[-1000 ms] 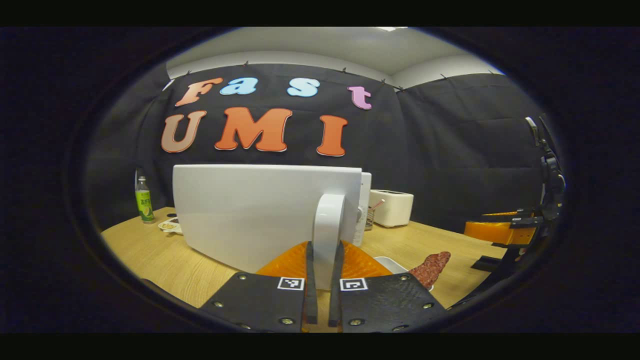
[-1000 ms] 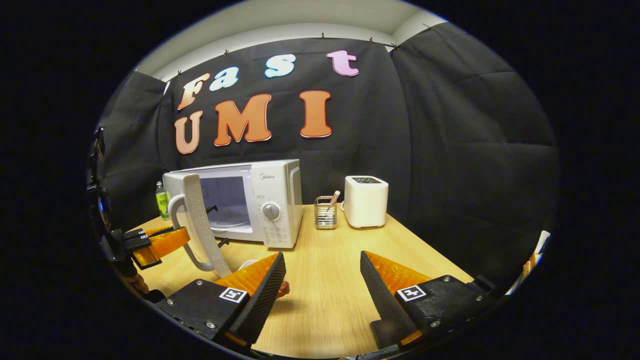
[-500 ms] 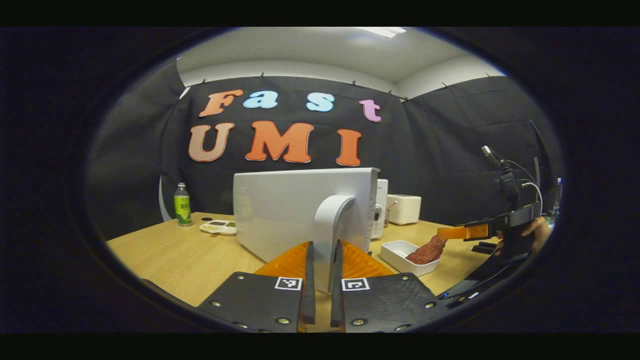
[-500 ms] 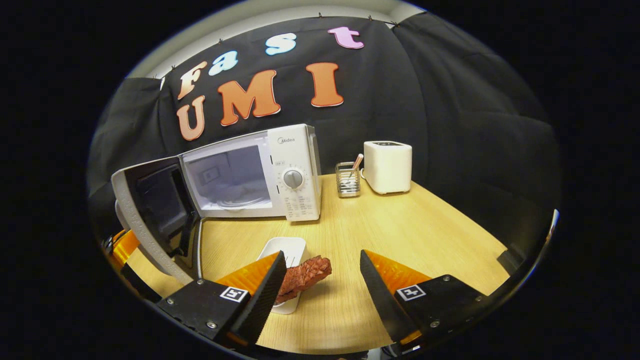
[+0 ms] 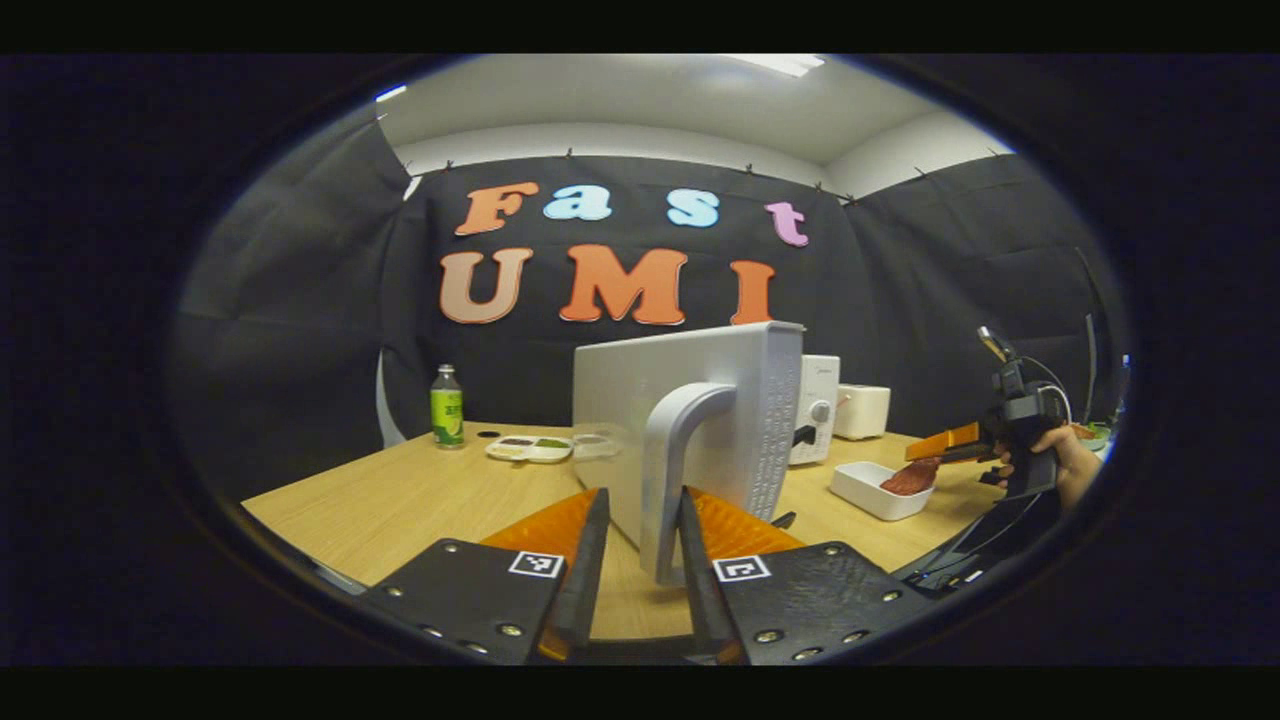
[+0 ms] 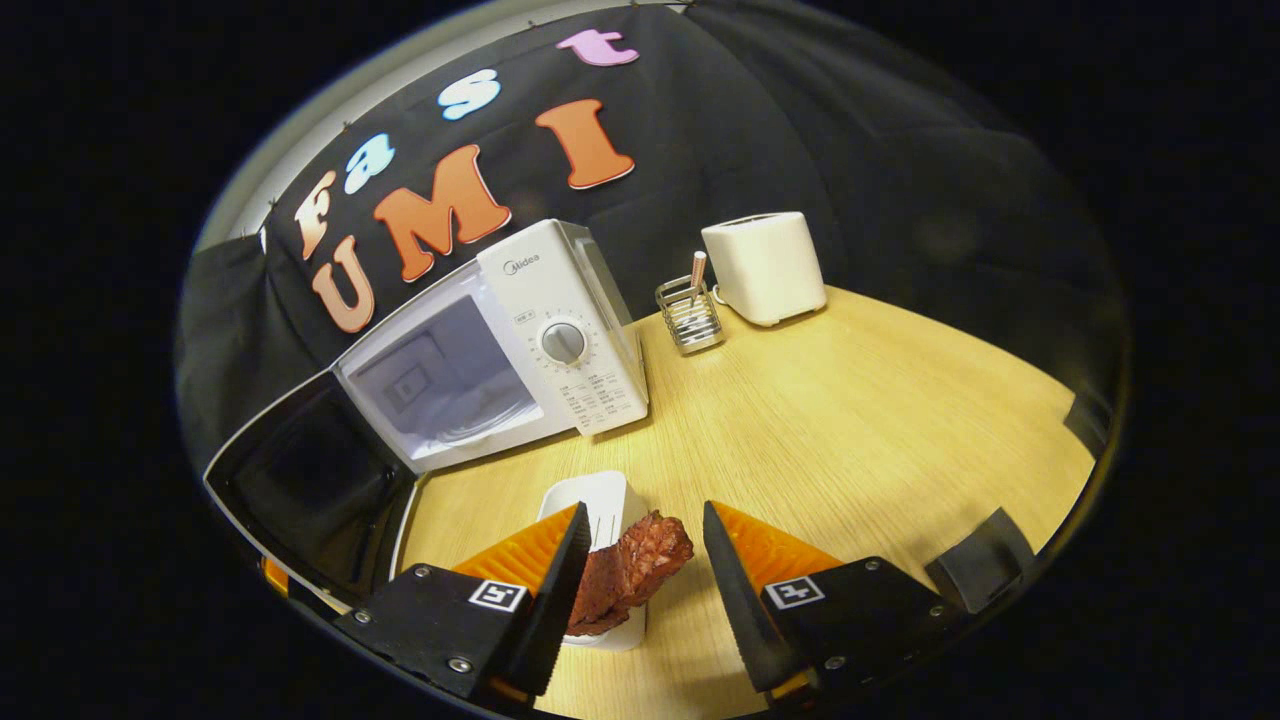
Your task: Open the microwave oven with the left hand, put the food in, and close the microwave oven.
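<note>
Door open; left gripper (image 5: 635, 520) is straddling the door handle (image 5: 672, 470), contact unclear. Right gripper (image 6: 636, 560), jaws apart, is bracketing meat (image 6: 630, 572); closing on it appears next.

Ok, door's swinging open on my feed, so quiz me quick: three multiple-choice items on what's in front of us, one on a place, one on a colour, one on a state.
1. Where does the white toaster stand?
A. On top of the microwave
B. On the table, past the wire holder, on the control-panel side of the microwave
C. Inside the white tray

2. What colour is the food?
A. Dark red-brown
B. Bright green
C. White

3. What state is the microwave door in?
A. Shut flush
B. Swung open, cavity exposed
C. Taken off and lying flat

Key: 1 B, it sits on the wood beyond the wire holder. 2 A, the piece between the right gripper fingers over the white tray is reddish brown. 3 B, the right gripper view shows the lit cavity, and the left gripper straddles the door handle.
</note>
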`<action>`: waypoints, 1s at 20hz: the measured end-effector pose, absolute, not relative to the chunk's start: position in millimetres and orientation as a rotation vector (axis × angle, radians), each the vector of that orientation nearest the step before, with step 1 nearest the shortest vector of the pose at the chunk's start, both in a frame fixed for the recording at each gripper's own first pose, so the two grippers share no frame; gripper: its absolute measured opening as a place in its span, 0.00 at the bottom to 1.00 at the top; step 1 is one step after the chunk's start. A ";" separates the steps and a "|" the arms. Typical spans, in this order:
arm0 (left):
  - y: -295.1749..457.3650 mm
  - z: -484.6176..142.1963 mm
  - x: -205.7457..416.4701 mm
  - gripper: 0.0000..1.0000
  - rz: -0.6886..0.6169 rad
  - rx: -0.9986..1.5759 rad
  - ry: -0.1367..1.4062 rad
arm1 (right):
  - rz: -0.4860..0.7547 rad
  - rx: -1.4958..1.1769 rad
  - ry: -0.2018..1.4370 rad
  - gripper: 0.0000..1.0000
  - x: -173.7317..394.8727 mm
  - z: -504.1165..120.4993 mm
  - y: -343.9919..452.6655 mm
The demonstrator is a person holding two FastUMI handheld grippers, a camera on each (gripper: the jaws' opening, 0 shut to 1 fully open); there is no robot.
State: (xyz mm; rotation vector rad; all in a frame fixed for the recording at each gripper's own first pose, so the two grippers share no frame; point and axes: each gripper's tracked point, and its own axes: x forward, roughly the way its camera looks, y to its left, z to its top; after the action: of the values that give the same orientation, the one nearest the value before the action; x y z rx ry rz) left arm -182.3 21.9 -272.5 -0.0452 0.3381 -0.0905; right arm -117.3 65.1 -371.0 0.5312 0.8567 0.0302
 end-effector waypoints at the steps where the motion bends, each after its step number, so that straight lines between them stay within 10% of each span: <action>1: 32.1 -275.0 -182.4 0.41 -0.077 -0.039 0.351 | 0.024 0.569 0.857 0.69 -115.4 -371.8 65.6; 8: 100.1 -264.7 -195.7 0.71 0.041 -0.002 0.360 | -0.011 0.722 0.910 0.37 -116.8 -382.2 72.0; 20: 154.1 -243.6 -203.7 0.75 0.150 0.020 0.352 | -0.001 0.744 0.830 0.15 -102.4 -325.5 83.3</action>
State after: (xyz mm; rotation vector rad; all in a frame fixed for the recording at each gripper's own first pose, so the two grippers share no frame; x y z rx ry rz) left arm -203.7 154.1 -243.6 0.0200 0.3523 0.1500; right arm -102.4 83.3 -325.5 0.7439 0.8298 -0.0012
